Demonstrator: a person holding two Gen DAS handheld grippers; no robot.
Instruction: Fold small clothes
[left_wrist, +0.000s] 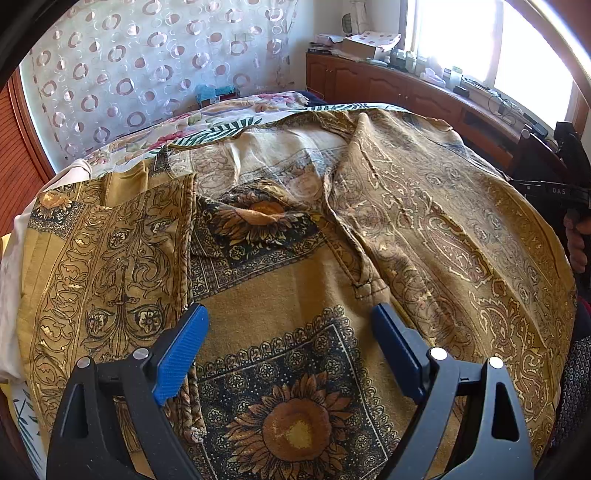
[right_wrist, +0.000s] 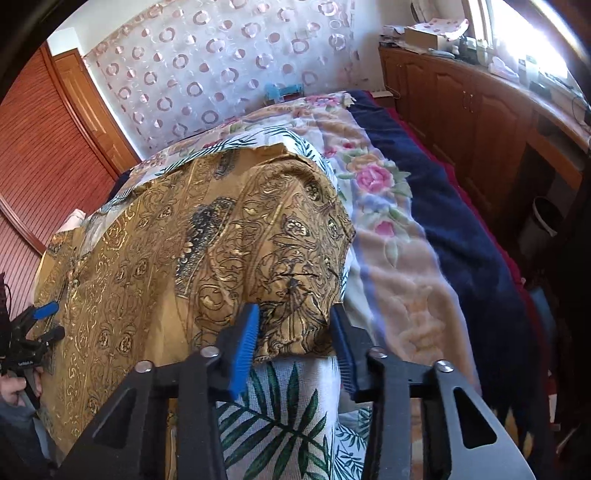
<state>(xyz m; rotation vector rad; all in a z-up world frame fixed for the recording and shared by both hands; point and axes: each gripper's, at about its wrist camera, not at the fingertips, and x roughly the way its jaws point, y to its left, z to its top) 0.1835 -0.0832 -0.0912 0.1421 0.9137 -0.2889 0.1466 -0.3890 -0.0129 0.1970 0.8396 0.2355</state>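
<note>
Pre-grasp on the shirt (left_wrist: 295, 236): my left tool (left_wrist: 290, 325) spread above it, right tool (right_wrist: 295, 321) spread at its hem, next pinch hem.

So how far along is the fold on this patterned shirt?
Early. The gold patterned shirt lies spread on the bed, one sleeve apparently turned inward. The right gripper, open, straddles the other sleeve; the left gripper hovers open. Body folds remain.

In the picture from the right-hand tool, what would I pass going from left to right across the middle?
Wooden slatted door → golden patterned garment → floral blanket → dark blue blanket → wooden cabinets.
</note>
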